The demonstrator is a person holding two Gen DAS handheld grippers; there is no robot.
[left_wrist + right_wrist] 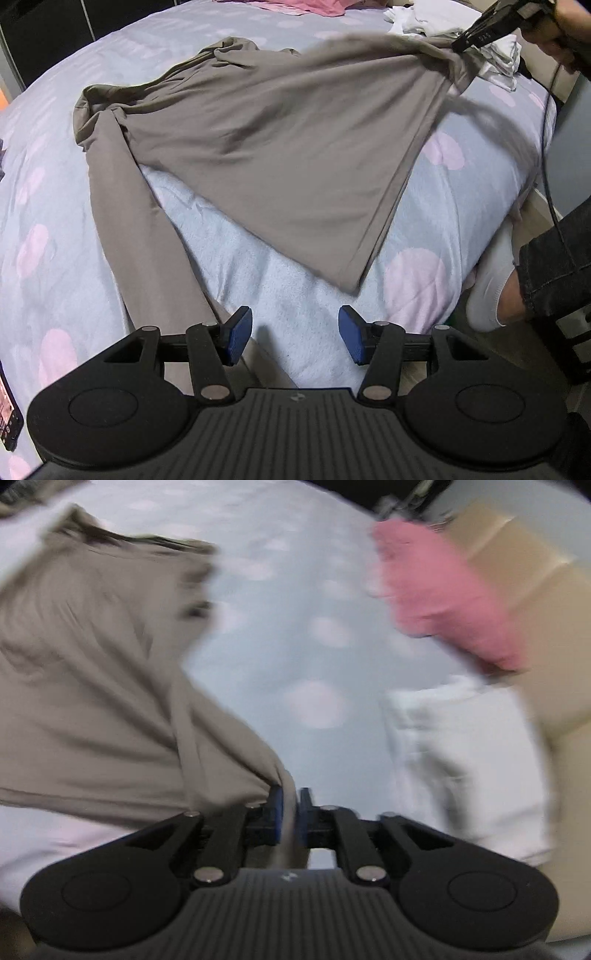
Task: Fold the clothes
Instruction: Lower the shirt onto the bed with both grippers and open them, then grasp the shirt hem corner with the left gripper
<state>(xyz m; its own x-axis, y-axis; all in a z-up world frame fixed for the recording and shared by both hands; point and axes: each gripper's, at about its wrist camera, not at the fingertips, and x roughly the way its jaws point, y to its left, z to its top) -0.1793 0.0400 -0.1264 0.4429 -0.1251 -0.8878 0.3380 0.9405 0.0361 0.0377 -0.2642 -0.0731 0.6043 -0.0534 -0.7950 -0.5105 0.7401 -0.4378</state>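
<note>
Toward the bed's (303,295) far right corner, the right hand-held gripper (290,814) pinches the grey garment's (258,147) hem; keep it taut. The left hand-held gripper (295,334), half-spread and empty, should take the near sleeve (147,240).
</note>
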